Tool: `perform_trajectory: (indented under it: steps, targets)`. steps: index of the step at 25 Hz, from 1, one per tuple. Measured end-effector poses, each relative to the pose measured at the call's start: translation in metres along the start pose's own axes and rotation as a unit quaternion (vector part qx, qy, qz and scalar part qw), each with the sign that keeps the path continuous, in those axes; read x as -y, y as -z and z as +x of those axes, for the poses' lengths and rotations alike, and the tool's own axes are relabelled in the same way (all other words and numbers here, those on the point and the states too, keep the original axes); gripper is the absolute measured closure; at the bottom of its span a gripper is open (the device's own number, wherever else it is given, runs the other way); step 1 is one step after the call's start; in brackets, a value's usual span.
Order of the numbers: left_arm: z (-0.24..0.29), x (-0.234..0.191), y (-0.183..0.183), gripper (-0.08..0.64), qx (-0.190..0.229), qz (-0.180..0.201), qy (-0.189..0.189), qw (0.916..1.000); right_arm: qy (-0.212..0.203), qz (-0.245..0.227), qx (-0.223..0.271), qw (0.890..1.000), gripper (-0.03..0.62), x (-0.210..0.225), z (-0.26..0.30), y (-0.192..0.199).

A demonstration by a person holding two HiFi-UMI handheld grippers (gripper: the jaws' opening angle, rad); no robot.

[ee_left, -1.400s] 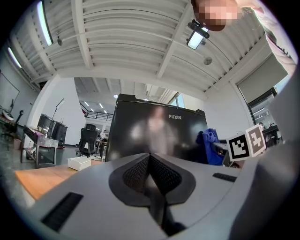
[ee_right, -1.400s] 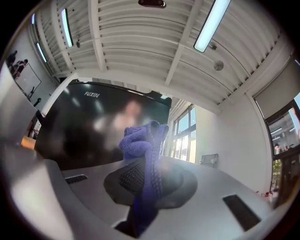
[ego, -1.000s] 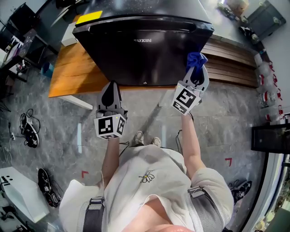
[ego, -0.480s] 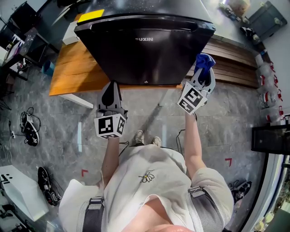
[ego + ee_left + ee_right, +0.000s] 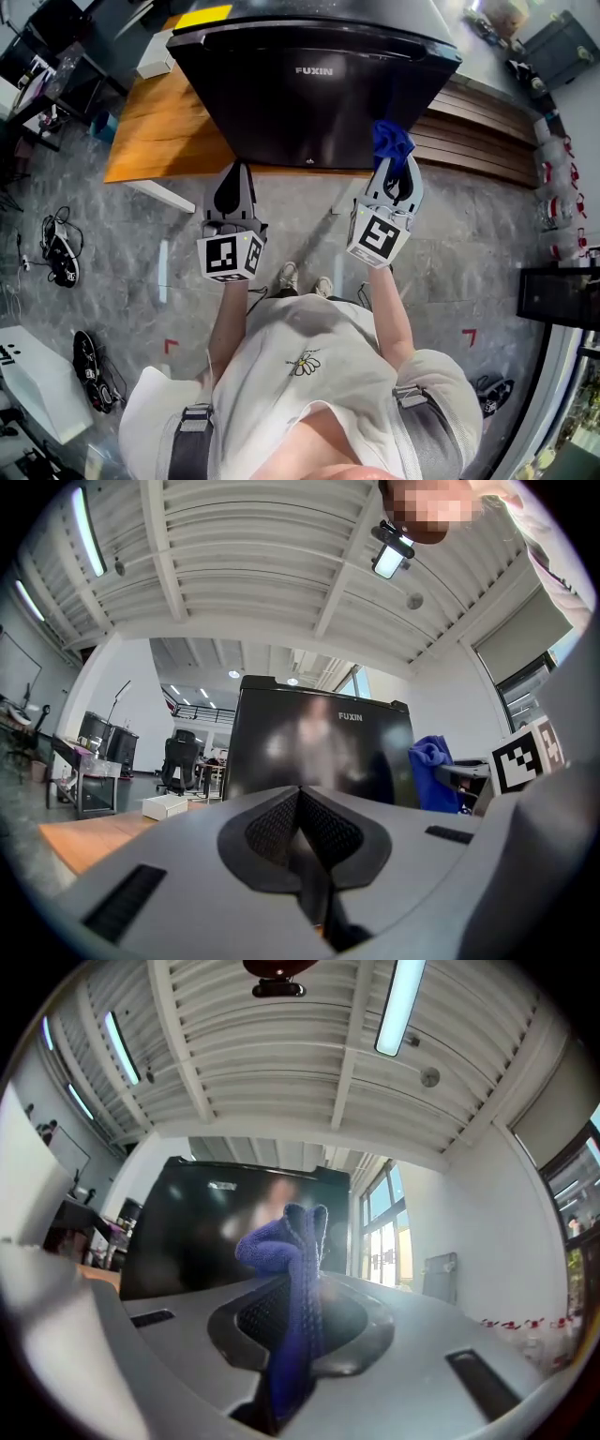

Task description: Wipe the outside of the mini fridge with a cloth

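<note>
Right hand-held gripper [image 5: 390, 171] — jaws closed on a blue cloth [image 5: 390, 141]. The cloth's bunched end stands out past the jaw tips at 12 o'clock. In the head view the cloth sits over the lower right of the black mini fridge [image 5: 309, 94] door; I cannot tell whether it touches.

Left hand-held gripper [image 5: 233, 190] — jaws pressed together, nothing between them. It is at 9 o'clock from the right one, just below the door's lower edge, pointing at the fridge.

The fridge stands on a wooden platform [image 5: 150, 131] on the grey stone floor [image 5: 122, 281]. The platform extends to the fridge's 9 o'clock.
</note>
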State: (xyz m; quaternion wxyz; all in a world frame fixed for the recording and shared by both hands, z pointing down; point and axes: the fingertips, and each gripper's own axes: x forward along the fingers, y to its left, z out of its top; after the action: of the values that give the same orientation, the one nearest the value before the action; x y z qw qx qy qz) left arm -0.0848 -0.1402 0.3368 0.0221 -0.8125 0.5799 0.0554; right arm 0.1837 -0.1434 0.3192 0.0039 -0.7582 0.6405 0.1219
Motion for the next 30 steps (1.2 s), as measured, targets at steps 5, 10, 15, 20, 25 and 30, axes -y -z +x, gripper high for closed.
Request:
perform_trajectory:
  steps: [5, 10, 15, 20, 25, 30]
  targets:
    - [-0.008, -0.008, 0.001, 0.555, 0.003, -0.007, -0.004, 1.0000, -0.087, 0.024, 0.057, 0.994, 0.531, -0.085, 0.000, -0.017]
    - [-0.014, -0.017, 0.008, 0.555, 0.007, 0.007, 0.001, 0.9999, -0.167, 0.032, 0.042, 0.985, 0.531, -0.169, 0.000, -0.011]
    - [-0.026, -0.042, 0.018, 0.555, 0.015, 0.022, -0.012, 0.9996, -0.223, 0.040, 0.040, 0.973, 0.531, -0.246, 0.008, -0.003]
    - [-0.045, -0.081, 0.033, 0.555, 0.005, 0.028, -0.052, 0.9983, -0.252, 0.049, 0.031, 0.966, 0.531, -0.309, 0.022, 0.010]
    - [-0.059, -0.110, 0.042, 0.555, -0.013, 0.024, -0.088, 0.9958, -0.266, 0.042, 0.018, 0.963, 0.531, -0.341, 0.033, 0.019]
    - [-0.060, -0.124, 0.049, 0.555, -0.023, 0.020, -0.095, 0.9950, -0.266, 0.030, 0.018, 0.963, 0.531, -0.354, 0.042, 0.022]
